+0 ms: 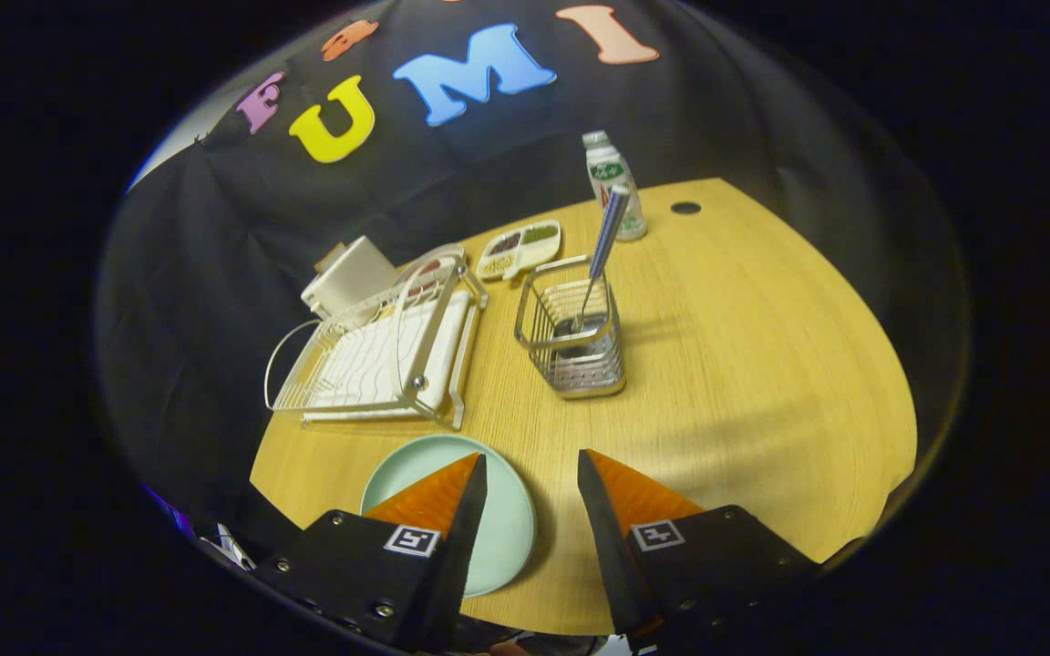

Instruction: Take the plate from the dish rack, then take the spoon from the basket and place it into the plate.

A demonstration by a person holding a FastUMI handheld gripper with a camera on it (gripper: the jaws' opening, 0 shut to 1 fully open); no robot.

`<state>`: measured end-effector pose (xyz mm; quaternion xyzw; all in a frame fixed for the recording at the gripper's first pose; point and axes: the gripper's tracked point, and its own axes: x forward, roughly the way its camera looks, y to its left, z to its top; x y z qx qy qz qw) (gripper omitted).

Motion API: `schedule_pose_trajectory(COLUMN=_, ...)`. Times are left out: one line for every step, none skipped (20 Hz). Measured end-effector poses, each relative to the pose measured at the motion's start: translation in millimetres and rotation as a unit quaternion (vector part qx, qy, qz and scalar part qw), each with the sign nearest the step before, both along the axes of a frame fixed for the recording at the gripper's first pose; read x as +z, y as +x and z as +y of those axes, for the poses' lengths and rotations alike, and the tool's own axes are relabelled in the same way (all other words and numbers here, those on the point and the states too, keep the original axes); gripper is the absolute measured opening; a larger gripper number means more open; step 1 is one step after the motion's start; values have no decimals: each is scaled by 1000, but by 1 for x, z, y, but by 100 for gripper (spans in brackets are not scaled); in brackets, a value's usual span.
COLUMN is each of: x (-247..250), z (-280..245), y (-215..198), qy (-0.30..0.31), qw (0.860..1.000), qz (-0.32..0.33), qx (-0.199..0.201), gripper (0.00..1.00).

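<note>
Landmark: basket (572, 339), mid-table (762, 364).
Spoon (600, 251): standing in basket, handle up, tilted slightly off vertical; long axis near upright.
Bearing from gripper (532, 497): ahead, slightly right, well beyond fingertips.
Plate (498, 528): flat on table, nearer than basket, partly under left finger; out of dish rack (379, 351).
Dish rack: just left of basket.
Fingers: apart, holding nothing, touching nothing.
Next, judged: reach forward, straddle handle.

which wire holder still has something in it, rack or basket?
The wire basket, beyond the open claw: the spoon stands in it. The dish rack holds nothing; the plate lies on the table by the claw.
</note>
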<state>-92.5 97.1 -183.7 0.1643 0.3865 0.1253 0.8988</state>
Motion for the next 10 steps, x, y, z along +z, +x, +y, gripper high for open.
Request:
schedule_pose_trajectory(x=11, z=-7, y=8, qy=-9, qw=1000, qz=-25, qx=-8, gripper=62)
schedule_pose_trajectory(x=24, z=-17, y=15, qy=-22, qw=998, qz=-51, qx=-17, gripper=62)
schedule_pose_trajectory(x=37, z=-25, y=22, qy=-36, qw=996, qz=-78, qx=-23, gripper=62)
schedule_pose_trajectory(x=50, z=-32, y=29, qy=-48, qw=993, qz=-104, qx=-27, gripper=62)
schedule_pose_trajectory(x=62, z=-38, y=33, qy=-56, qw=990, qz=-126, qx=-29, gripper=62)
schedule_pose_trajectory(x=72, z=-44, y=37, qy=-63, qw=987, qz=-145, qx=-32, gripper=62)
schedule_pose_trajectory(x=82, z=-49, y=43, qy=-69, qw=984, qz=-163, qx=-36, gripper=62)
schedule_pose_trajectory(x=91, z=-52, y=47, qy=-73, qw=980, qz=-179, qx=-41, gripper=62)
schedule_pose_trajectory(x=95, z=-56, y=52, qy=-78, qw=977, qz=-191, qx=-47, gripper=62)
schedule_pose_trajectory(x=101, z=-58, y=56, qy=-81, qw=974, qz=-204, qx=-49, gripper=62)
